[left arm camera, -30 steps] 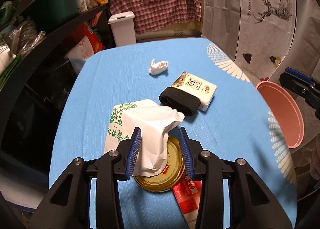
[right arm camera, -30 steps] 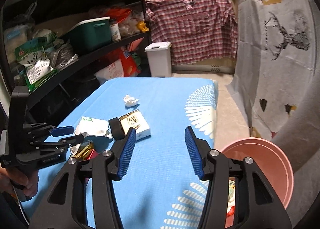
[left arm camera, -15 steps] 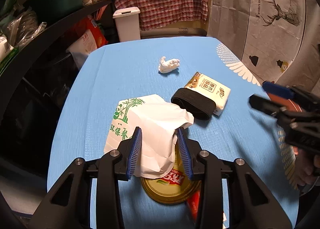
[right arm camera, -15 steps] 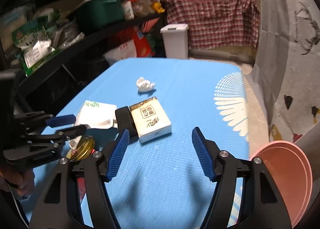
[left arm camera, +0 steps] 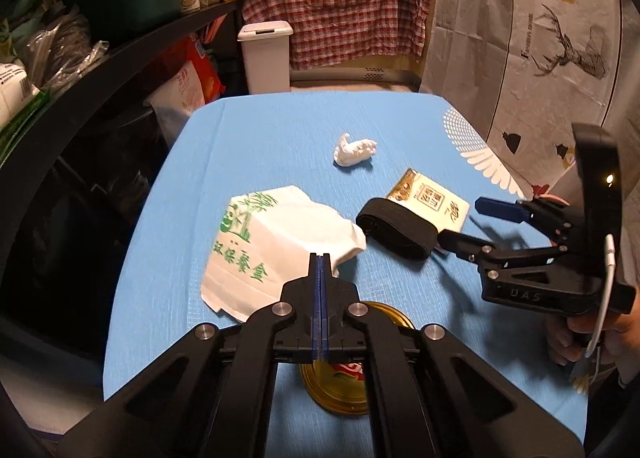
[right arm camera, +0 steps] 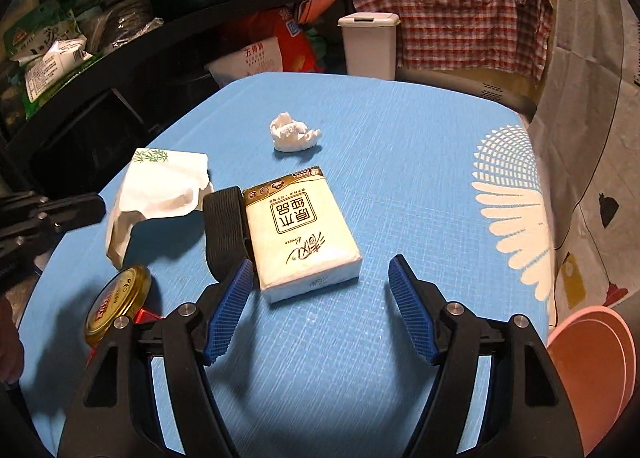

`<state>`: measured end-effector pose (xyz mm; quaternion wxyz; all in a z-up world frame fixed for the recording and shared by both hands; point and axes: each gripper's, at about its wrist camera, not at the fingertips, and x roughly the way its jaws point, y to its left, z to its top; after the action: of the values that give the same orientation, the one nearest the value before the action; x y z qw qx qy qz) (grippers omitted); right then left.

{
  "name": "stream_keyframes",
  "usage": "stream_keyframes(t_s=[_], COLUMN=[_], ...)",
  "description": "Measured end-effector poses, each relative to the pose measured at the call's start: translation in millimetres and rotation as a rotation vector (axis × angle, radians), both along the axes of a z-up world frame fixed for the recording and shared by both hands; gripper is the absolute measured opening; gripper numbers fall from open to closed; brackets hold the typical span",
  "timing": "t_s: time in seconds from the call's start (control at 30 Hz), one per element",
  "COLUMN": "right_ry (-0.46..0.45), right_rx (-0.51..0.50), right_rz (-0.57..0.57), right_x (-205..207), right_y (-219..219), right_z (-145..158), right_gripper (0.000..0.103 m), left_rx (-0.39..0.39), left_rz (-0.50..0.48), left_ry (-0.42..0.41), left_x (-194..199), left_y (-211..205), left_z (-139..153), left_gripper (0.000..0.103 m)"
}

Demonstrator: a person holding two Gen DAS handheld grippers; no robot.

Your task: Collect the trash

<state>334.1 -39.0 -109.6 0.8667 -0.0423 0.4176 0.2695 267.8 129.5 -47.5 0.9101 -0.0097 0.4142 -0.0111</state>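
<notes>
My left gripper (left arm camera: 320,264) is shut on the near edge of a white paper bag (left arm camera: 260,234) with green print, and that edge is lifted off the blue table (left arm camera: 280,130). In the right wrist view the bag (right arm camera: 160,186) arches toward the left gripper (right arm camera: 96,208). My right gripper (right arm camera: 320,266) is opening, with the near end of a cream tissue pack (right arm camera: 300,234) between its fingertips, untouched. A black band (right arm camera: 224,230) lies against the pack's left side. A crumpled white tissue (right arm camera: 294,134) sits farther back. A gold lid (right arm camera: 118,304) rests on a red packet (right arm camera: 146,316).
A pink basin (right arm camera: 592,358) stands off the table's right edge. A white bin (left arm camera: 266,56) stands beyond the far edge, in front of a plaid shirt. Dark shelves (right arm camera: 120,46) with bags and a green box run along the left.
The left jaws have closed on the paper bag's edge. The right gripper has come down toward the tissue pack and its jaws have spread wider.
</notes>
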Motion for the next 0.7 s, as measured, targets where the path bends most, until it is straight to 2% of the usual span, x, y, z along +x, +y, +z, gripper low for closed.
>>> stream_keyframes(t_s=[0.07,0.13,0.17,0.2,0.27,0.33,0.43,0.5,0.57,0.63,0.7], right_ry=[0.002,0.006,0.008,0.008,0.009,0.012,0.015,0.014,0.000,-0.022,-0.028], right_rx=[-0.003,-0.007,-0.009,-0.013,-0.020,-0.027,-0.030,-0.027,-0.022,-0.002,0.009], right_rz=[0.003,0.009,0.014,0.021,0.032,0.042,0.045,0.041,0.028,0.006,0.009], right_x=[0.1,0.7,1.0,-0.1,-0.8,-2.7,-3.4,-3.6,-1.8,-0.3,2.2], right_y=[0.4,0.4,0.7,1.3,3.0,3.6,1.3,-2.2,-4.8,-9.6,-10.9], right_z=[-0.9,-1.7,-2.0,-2.7,-3.3,-4.3,-4.3,-2.8,0.2,5.0,7.4], right_gripper=[0.070,0.069,0.068,0.063,0.052,0.034,0.027,0.027,0.033,0.060,0.064], left_rx=[-0.033,-0.045,-0.041,-0.036,-0.007,0.043,0.097,0.118,0.133,0.148,0.157], left_rz=[0.006,-0.010,-0.023,-0.031,-0.055,-0.063,-0.044,-0.025,-0.012,-0.003,0.006], left_ry=[-0.018,-0.013,-0.014,-0.016,-0.013,0.004,0.022,0.037,0.048,0.049,0.046], left_x=[-0.2,1.0,0.8,0.4,0.6,3.0,7.9,11.6,13.9,14.8,14.8], left_y=[5.6,3.8,0.4,-2.6,-10.8,-18.0,-19.6,-18.4,-17.5,-17.4,-16.7], left_z=[3.9,3.6,2.9,2.2,-1.0,-6.7,-14.2,-18.1,-21.3,-22.7,-22.9], left_gripper=[0.001,0.011,0.025,0.039,0.042,0.042,0.042,0.043,0.044,0.044,0.044])
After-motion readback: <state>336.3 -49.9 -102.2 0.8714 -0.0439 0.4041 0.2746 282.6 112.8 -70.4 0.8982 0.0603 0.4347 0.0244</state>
